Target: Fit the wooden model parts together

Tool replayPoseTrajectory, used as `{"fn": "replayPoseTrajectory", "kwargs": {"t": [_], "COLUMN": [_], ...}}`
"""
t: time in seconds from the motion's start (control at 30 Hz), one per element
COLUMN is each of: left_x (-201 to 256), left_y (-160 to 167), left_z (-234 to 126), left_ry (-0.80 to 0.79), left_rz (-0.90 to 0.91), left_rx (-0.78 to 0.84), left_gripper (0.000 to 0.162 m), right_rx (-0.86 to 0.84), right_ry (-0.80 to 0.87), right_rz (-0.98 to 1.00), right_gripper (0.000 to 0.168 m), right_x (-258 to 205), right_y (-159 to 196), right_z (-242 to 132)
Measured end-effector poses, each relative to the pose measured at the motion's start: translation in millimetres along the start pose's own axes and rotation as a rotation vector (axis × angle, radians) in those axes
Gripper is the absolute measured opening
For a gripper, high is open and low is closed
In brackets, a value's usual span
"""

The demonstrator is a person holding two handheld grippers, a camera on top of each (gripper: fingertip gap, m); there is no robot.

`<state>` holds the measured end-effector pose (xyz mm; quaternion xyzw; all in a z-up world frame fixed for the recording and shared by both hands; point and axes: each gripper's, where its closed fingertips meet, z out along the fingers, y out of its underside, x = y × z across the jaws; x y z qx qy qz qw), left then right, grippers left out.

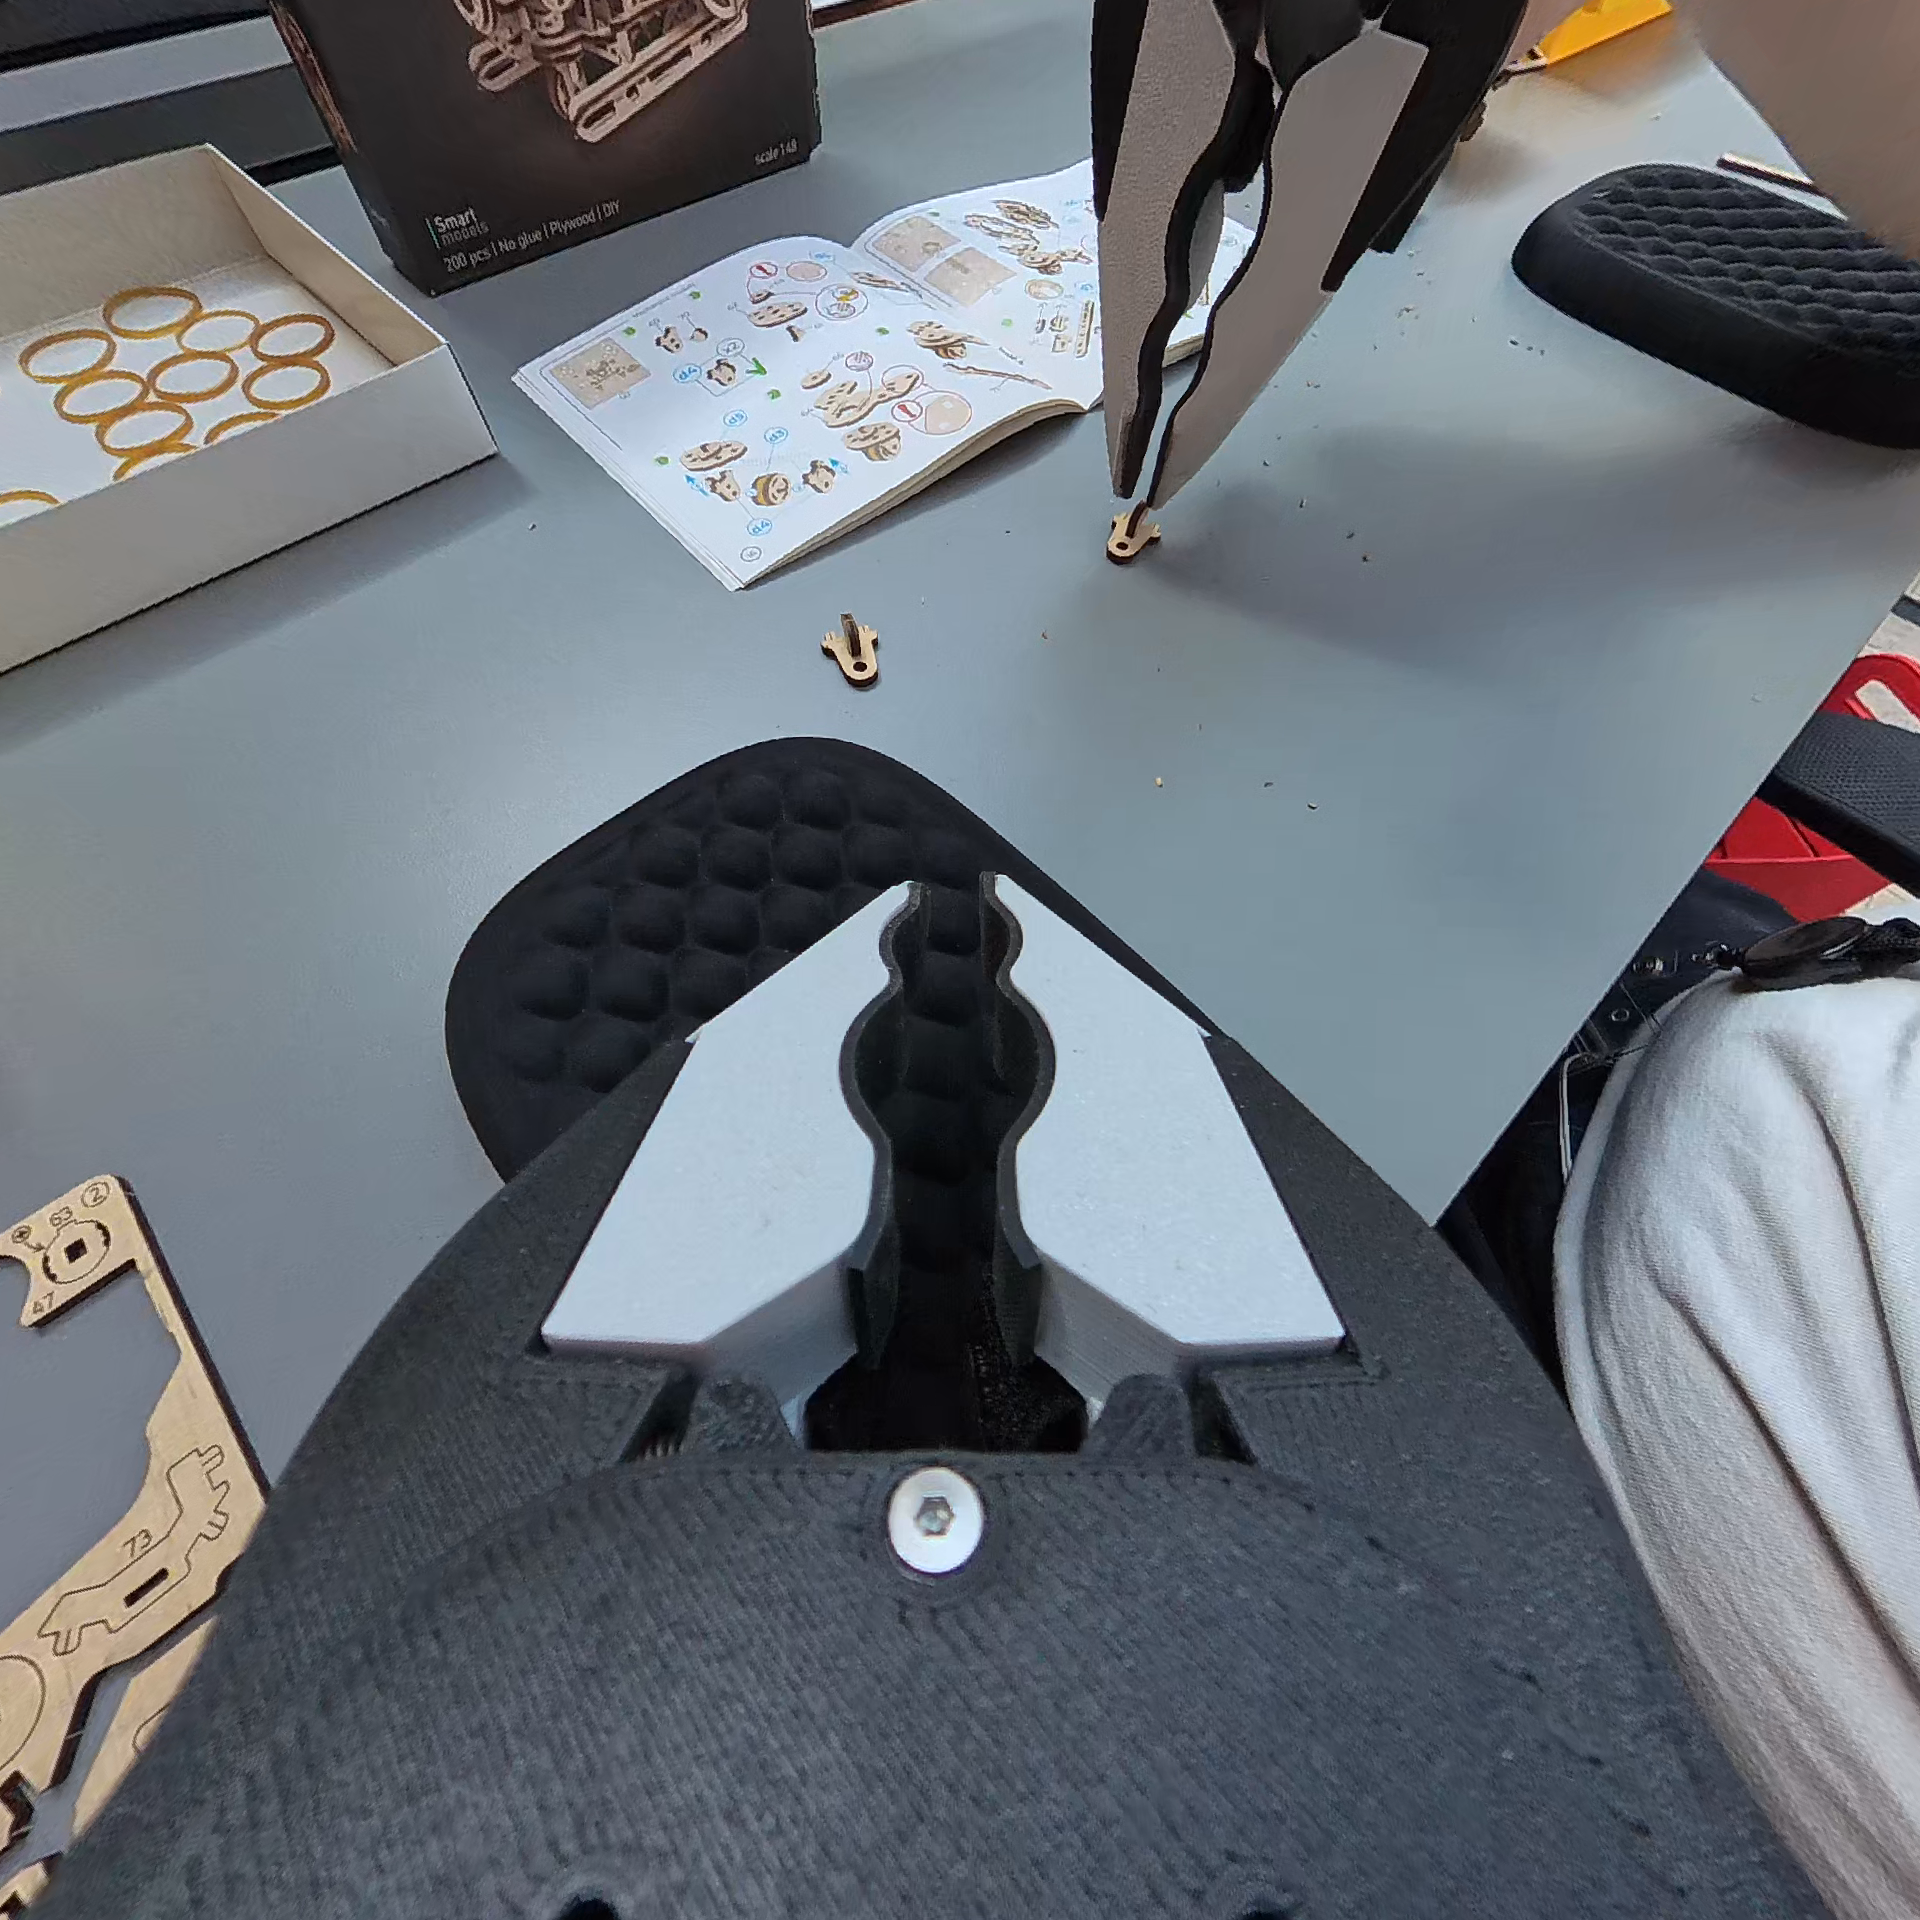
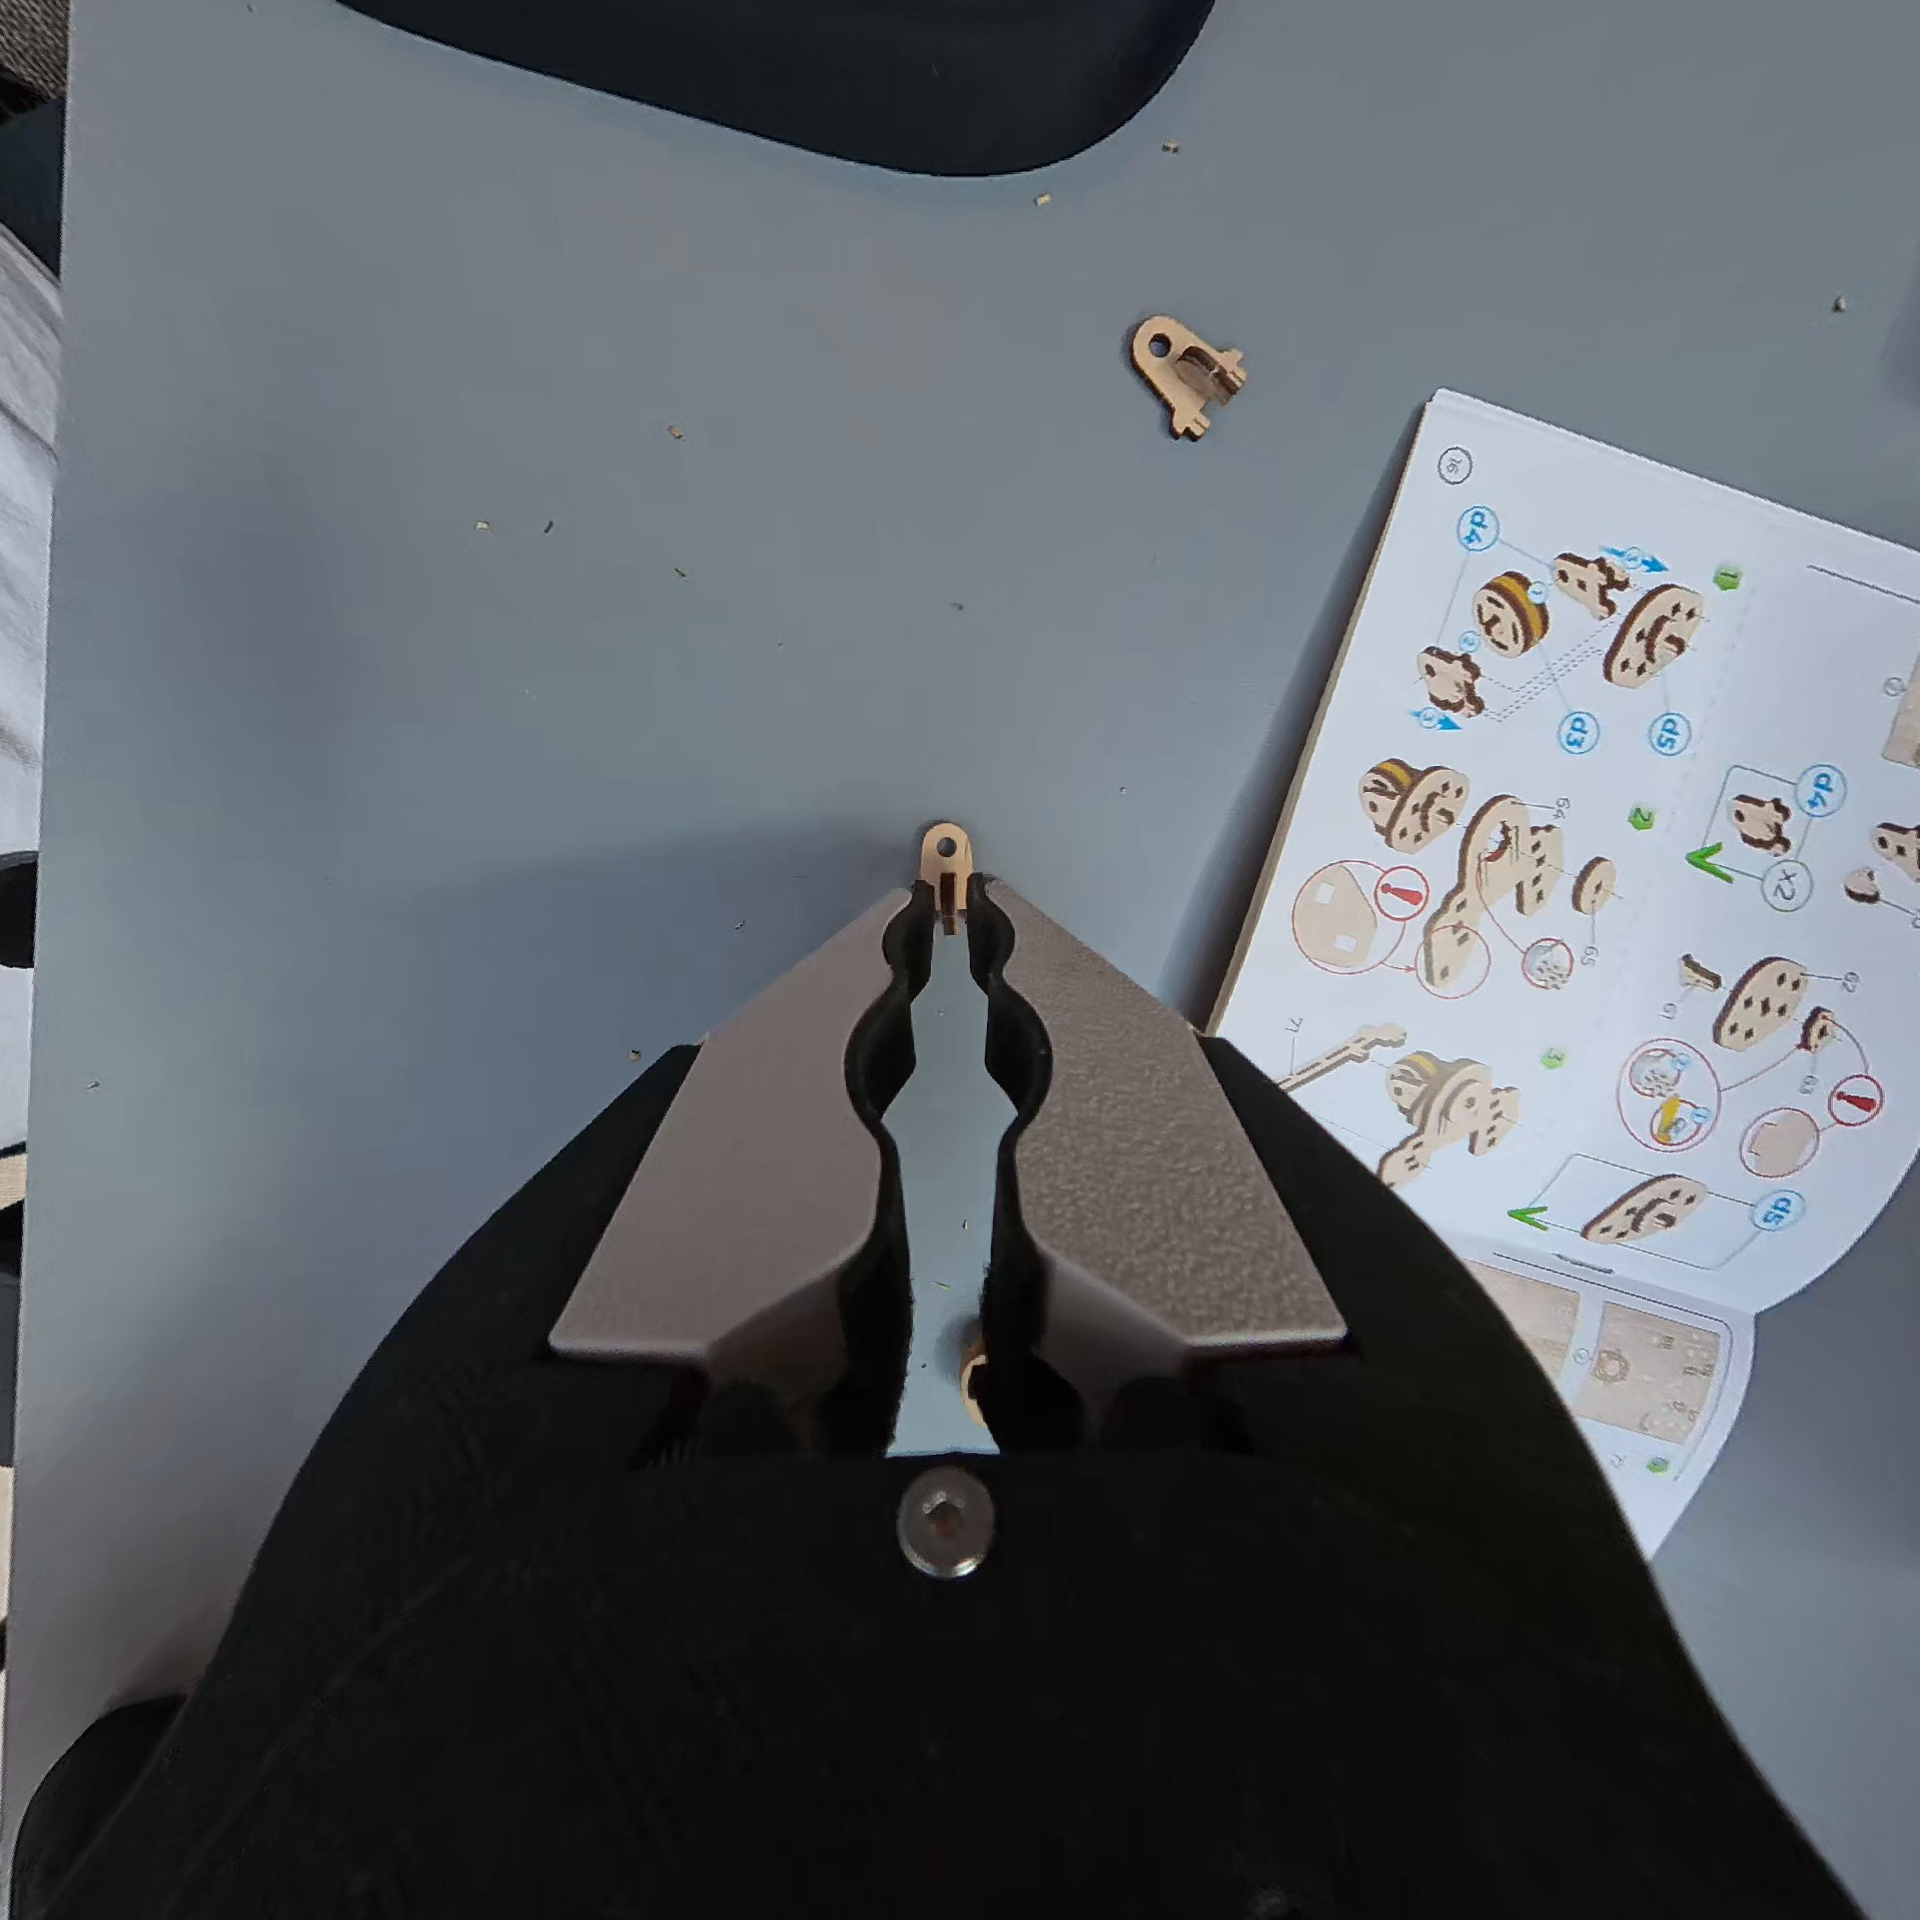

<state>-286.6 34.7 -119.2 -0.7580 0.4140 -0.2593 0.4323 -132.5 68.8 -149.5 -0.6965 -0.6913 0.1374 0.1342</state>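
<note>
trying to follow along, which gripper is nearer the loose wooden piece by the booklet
Right. The right gripper stands just beyond the loose wooden piece, pinching its twin; the left gripper hovers farther back over a black pad.

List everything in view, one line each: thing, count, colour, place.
Wooden parts: two, tan; one in right gripper, other loose on table.
Booklet: one, white, open mid-table.
Model box: one, dark, far left.
Tray: one, white, left, holding yellow rings.
Plywood sheet: one, tan, near left.
Pads: two, black; far right, other under left gripper.
Table: grey.
Right gripper: pinching part.
Left gripper: nearly closed, empty.
</note>
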Motion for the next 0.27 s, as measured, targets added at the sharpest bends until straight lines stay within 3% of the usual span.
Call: {"fn": "replayPoseTrajectory", "kwargs": {"t": [0.27], "left_x": [0.0], "left_y": [1.0], "left_z": [2.1], "left_ry": [-0.002], "left_rz": [0.003], "left_rx": [-0.011], "left_gripper": [0.008], "right_rx": [0.037], "right_ry": [-0.017], "right_rz": [0.027], "right_gripper": [0.008], "right_x": [0.0], "right_y": [3.9], "right_z": [6.4]}}
